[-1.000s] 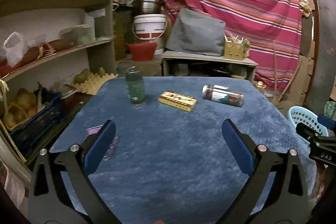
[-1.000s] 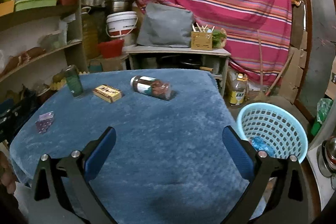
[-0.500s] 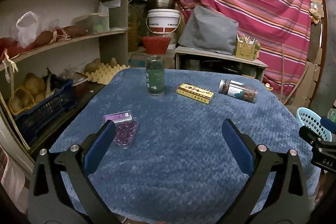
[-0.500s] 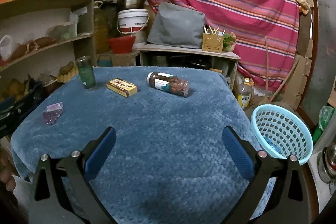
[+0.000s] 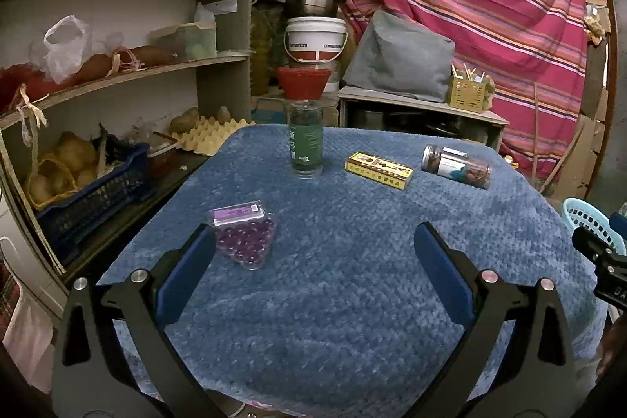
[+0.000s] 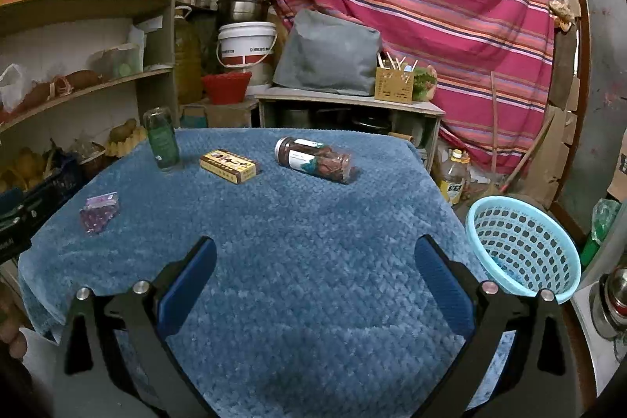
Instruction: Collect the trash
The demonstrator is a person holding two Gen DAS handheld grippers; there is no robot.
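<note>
We start with the table (image 6: 313,261), covered in a thick blue plush cloth, and the pale blue basket (image 6: 521,245) that stands on the floor just off its right edge, where we judge the trash belongs.

On the far side of the cloth lies a clear jar (image 6: 315,159) on its side, filled with something brown. We expect it to be the heaviest piece, rigid, smooth and apt to roll, so we would close across its middle, square to its length.

Far left stands the green bottle (image 5: 306,140), upright; it looks hard and slick, possibly glass, and tall enough to tip, so a hold around mid-body suits it.

Between the two sits the yellow box (image 5: 378,170), flat, probably light cardboard that dents; we would pinch its long sides gently.

Smallest is the packet of purple beads (image 5: 243,236), near the left edge: soft, crinkly, shifting inside. Its flat header strip seems the firmest place to nip.

Our left gripper (image 5: 313,261) and right gripper (image 6: 313,261) both hover over the near cloth, jaws spread wide, holding nothing.
</note>
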